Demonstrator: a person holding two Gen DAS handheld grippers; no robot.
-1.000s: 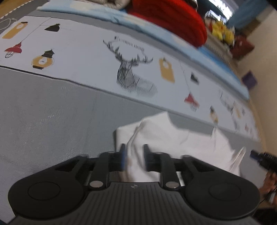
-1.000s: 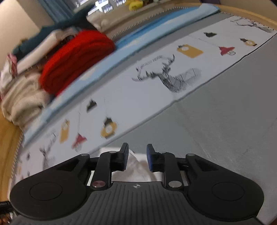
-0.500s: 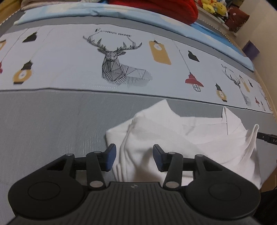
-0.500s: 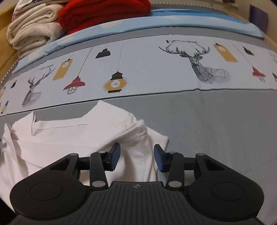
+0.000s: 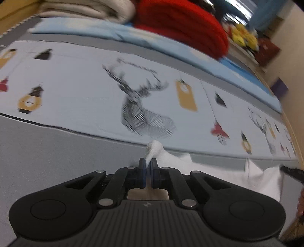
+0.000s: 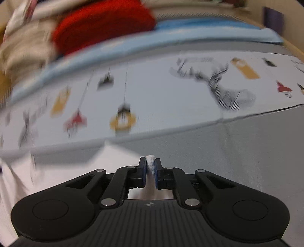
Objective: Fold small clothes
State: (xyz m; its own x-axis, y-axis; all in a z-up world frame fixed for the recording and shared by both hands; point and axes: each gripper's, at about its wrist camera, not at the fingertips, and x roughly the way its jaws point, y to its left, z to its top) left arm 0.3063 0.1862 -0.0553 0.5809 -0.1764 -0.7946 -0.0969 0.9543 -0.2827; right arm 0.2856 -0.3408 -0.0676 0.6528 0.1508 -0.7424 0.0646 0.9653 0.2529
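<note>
The left hand-held gripper (image 5: pixel 148 165) is pinched nearly closed on a bunched fold of the white garment (image 5: pixel 209 171). A tuft of the cloth pokes up between its blue pads (image 5: pixel 143 171) and stands above the fingertips. From there the garment spreads off to the right and lies on the grey sheet (image 5: pixel 57 155) of the bed, with one raised corner near the right edge of the view. A dark object juts in at that edge; it is too blurred and cut off to name.

The right hand-held gripper (image 6: pixel 150 165) is likewise clamped narrow on a fold of the garment (image 6: pixel 66 171), and a small white peak shows between its fingers. In this view the rest of the cloth trails away to the left over the grey sheet (image 6: pixel 247 142). This view is badly smeared by blur.

Beyond the garment runs a pale printed band (image 5: pixel 85 91) with a line-drawn deer (image 5: pixel 140 106), hanging lamps and yellow tags. Behind it lies a light blue strip (image 5: pixel 95 30). On the far side sit a red knit bundle (image 5: pixel 180 24) and, to its left, folded cream cloth (image 5: pixel 85 9). In the right wrist view the red bundle (image 6: pixel 102 26) is a blurred mass at the top.
</note>
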